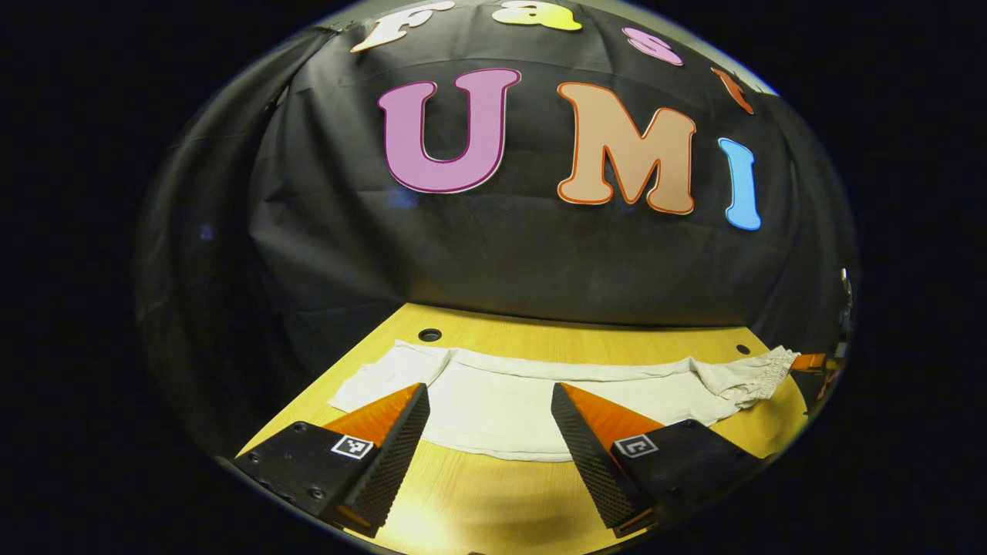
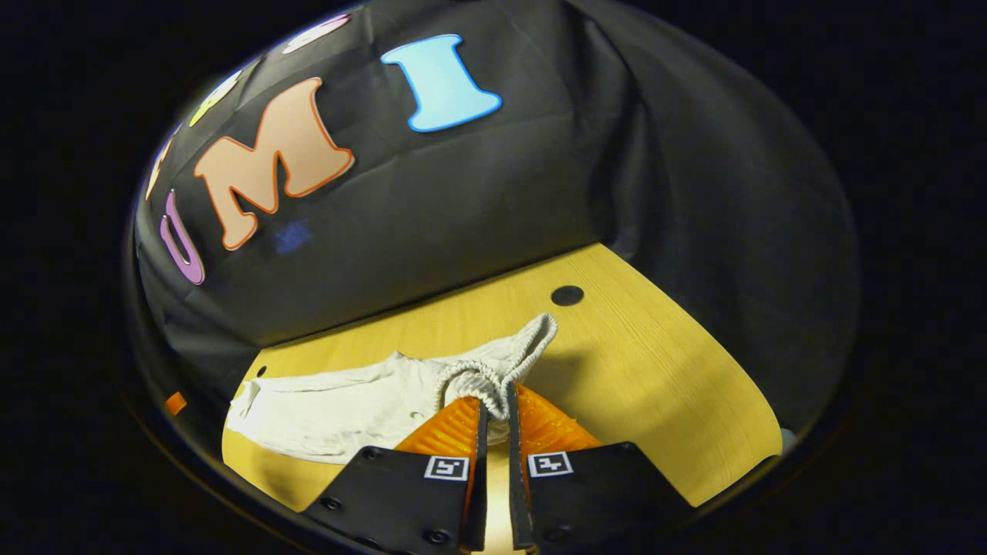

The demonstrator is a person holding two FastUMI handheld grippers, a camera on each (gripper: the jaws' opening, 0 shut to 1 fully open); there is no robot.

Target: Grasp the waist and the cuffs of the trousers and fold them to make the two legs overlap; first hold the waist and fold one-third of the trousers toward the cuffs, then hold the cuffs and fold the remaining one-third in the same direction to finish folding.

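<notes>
Right claw [image 2: 493,412] clamps the elastic waist [image 2: 482,378]; the trousers [image 1: 540,401] stretch crosswise just beyond the spread, empty left claw [image 1: 490,420].

Bare tabletop [image 1: 493,501] lies open in front of the white trousers [image 1: 509,408], which stretch across its middle. A strip of tabletop behind them stays passable up to the black cloth wall [image 1: 540,262], which closes the far side. In the right gripper view, open tabletop extends right of the gathered waist [image 2: 493,370].
</notes>
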